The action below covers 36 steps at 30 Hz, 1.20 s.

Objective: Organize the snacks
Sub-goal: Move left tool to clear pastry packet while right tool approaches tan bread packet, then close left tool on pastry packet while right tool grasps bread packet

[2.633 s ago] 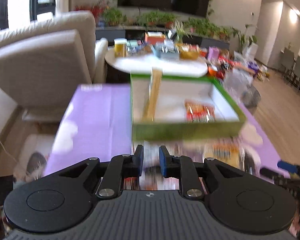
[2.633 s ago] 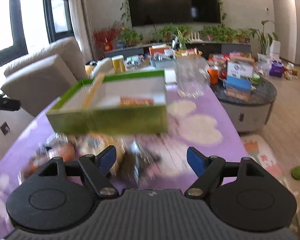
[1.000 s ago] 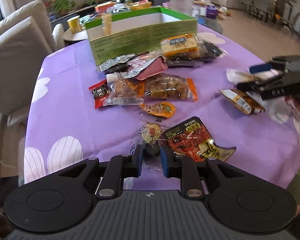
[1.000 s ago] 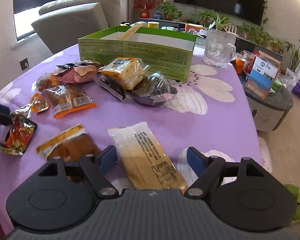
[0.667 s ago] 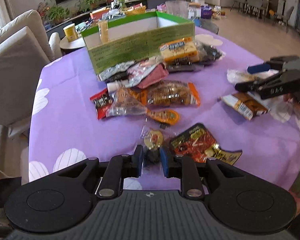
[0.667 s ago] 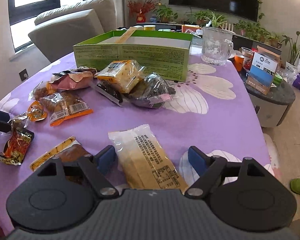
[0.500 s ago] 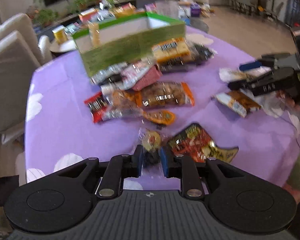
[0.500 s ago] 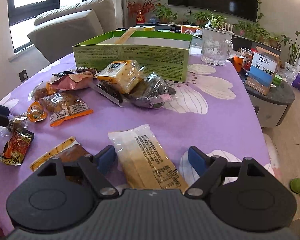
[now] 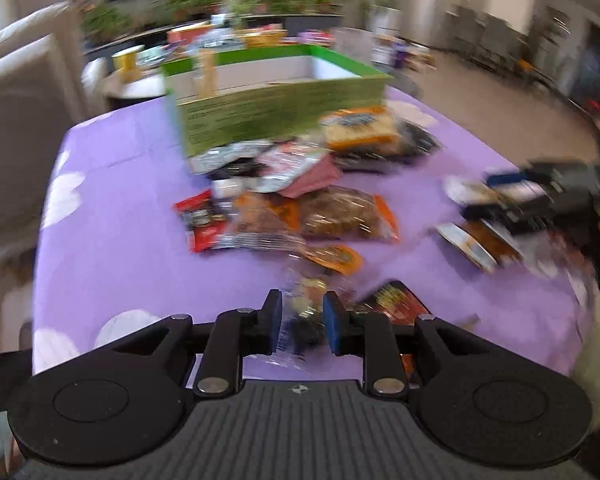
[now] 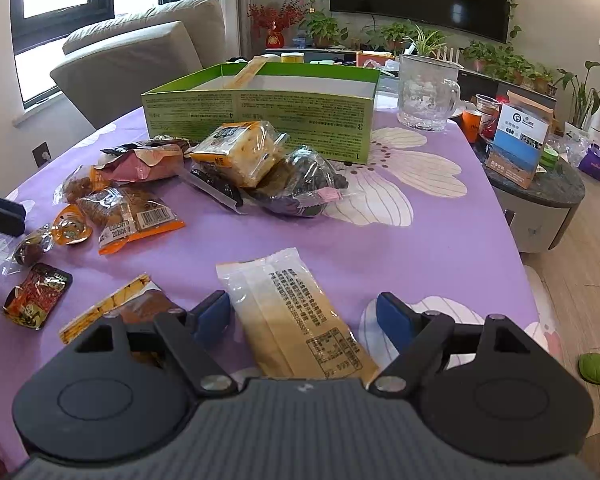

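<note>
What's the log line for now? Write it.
left gripper: opening, clear packet between jaws | right gripper: open astride tan packet | snacks: loose before green box

Snack packets (image 10: pixel 132 212) scattered on tablecloth (image 10: pixel 440 248) before box (image 10: pixel 260 114); mug (image 10: pixel 426 92) right of box.

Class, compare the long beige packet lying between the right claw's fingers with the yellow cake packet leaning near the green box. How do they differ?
The beige packet lies flat and alone on the purple cloth; the yellow cake packet rests tilted atop dark packets. The beige packet is opaque with printed text showing; the yellow cake packet is clear, showing the cake. The beige packet is thin, the yellow one blocky. Both are sealed snacks outside the green box.
</note>
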Available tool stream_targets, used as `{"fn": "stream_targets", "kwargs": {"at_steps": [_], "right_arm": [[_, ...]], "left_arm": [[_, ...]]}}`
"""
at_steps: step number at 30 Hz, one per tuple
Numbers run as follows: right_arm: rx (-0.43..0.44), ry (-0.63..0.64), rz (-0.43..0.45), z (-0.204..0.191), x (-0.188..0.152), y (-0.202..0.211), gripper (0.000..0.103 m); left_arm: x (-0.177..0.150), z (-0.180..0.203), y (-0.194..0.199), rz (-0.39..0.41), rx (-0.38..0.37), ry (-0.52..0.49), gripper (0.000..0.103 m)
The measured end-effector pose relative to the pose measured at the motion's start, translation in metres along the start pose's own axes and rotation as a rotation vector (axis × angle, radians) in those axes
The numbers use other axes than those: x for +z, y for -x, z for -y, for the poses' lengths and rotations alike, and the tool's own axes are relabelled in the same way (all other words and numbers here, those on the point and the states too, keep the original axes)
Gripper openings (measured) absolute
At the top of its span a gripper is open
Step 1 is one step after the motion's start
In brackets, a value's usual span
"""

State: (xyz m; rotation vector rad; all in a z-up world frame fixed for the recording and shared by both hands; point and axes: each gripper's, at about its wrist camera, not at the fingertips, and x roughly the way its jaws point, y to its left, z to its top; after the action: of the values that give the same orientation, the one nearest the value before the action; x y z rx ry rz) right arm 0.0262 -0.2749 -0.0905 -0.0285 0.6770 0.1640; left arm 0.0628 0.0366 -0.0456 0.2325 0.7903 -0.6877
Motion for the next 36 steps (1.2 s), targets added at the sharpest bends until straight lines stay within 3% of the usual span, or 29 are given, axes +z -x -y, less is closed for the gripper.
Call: {"fn": "stream_targets", "kwargs": {"at_steps": [2,4,6,11,16,20,23,31,36], "right_arm": [[-0.001,-0.001,0.001,0.000,0.000,0.000,0.049],[-0.001,-0.002,0.000,0.000,0.000,0.001,0.049],[-0.002,-0.003,-0.001,0.000,0.000,0.001,0.049],[-0.006,-0.004,0.001,-0.001,-0.001,0.001,0.049],[-0.005,-0.001,0.000,-0.001,-0.001,0.001,0.049],[-0.005,-0.003,0.001,-0.001,-0.001,0.002,0.049],[-0.003,-0.002,0.000,-0.001,-0.001,0.002,0.049],[0.025,0.052,-0.044,-0.009,0.008,0.005,0.049],[0.000,0.080,-0.011,-0.017,0.012,0.013,0.049]], "left_arm": [[-0.001,0.000,0.001,-0.023,-0.059,-0.006,0.037],[-0.003,-0.001,0.000,-0.025,-0.098,0.010,0.058],[-0.004,-0.001,-0.001,-0.028,-0.103,0.007,0.063],[-0.002,-0.002,-0.005,-0.007,-0.029,-0.025,0.063],[0.000,-0.011,-0.024,-0.078,-0.054,-0.011,0.063],[-0.002,-0.011,-0.028,-0.042,-0.028,-0.028,0.061],[-0.004,-0.004,-0.025,-0.039,0.012,-0.060,0.042],[-0.013,0.007,-0.012,-0.004,0.037,-0.066,0.039],[-0.004,0.008,0.002,0.048,0.067,-0.033,0.039]]}}
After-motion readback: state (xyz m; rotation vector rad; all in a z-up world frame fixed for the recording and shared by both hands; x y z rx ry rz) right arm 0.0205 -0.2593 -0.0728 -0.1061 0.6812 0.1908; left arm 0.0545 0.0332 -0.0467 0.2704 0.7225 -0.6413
